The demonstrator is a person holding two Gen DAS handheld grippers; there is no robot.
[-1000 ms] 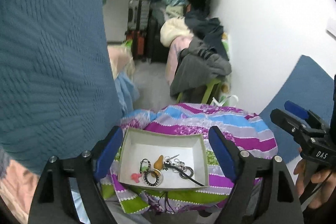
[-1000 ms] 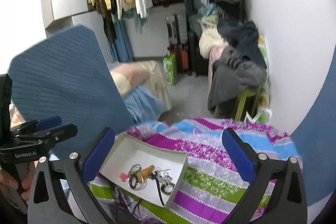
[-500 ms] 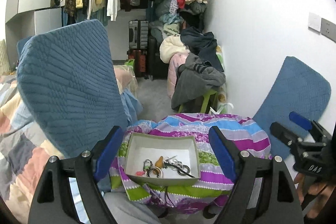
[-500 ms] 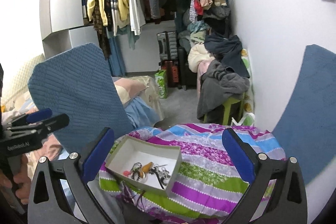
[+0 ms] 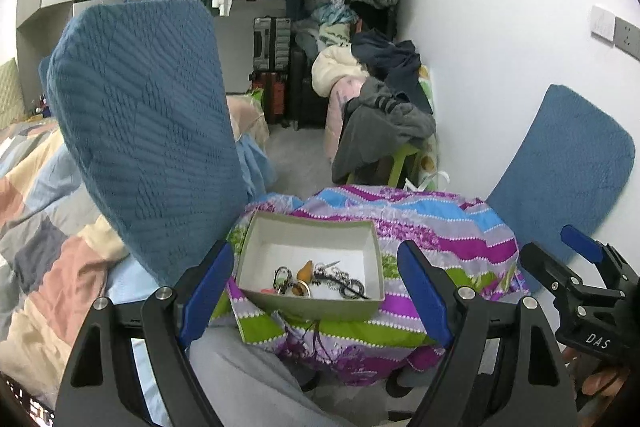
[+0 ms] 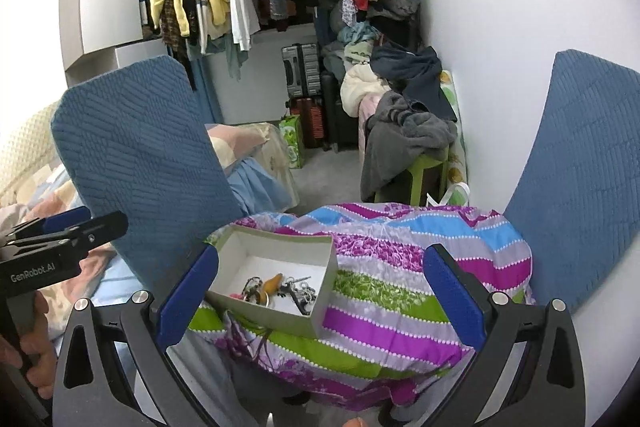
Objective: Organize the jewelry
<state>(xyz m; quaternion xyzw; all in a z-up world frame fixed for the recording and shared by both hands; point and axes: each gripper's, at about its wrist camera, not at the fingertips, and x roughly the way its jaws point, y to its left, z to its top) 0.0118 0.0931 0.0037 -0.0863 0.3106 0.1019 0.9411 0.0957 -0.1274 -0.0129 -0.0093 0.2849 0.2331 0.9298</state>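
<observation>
The left gripper [image 5: 316, 287] is spread wide and holds nothing; its blue-padded fingers [image 5: 206, 289] flank the cardboard tray [image 5: 308, 303] from above, well apart from it. The right gripper [image 6: 320, 291] is likewise fully spread and empty, with the tray ahead of its left finger.

The tray is shallow, rectangular and matte grey-green outside, white inside, with thin upright walls. The jewelry [image 5: 318, 279] lies tangled against the tray wall nearest the grippers: metal rings, a dark chain and an orange pear-shaped pendant [image 5: 306, 270].

The tray rests on a striped quilted cloth [image 6: 400, 267] with rounded, draped edges. To the right gripper's right, the cloth surface is bare. A blue textured cushion [image 5: 148, 131] stands upright just left of the tray; a second one [image 6: 576, 167] stands beyond the cloth's right edge.
</observation>
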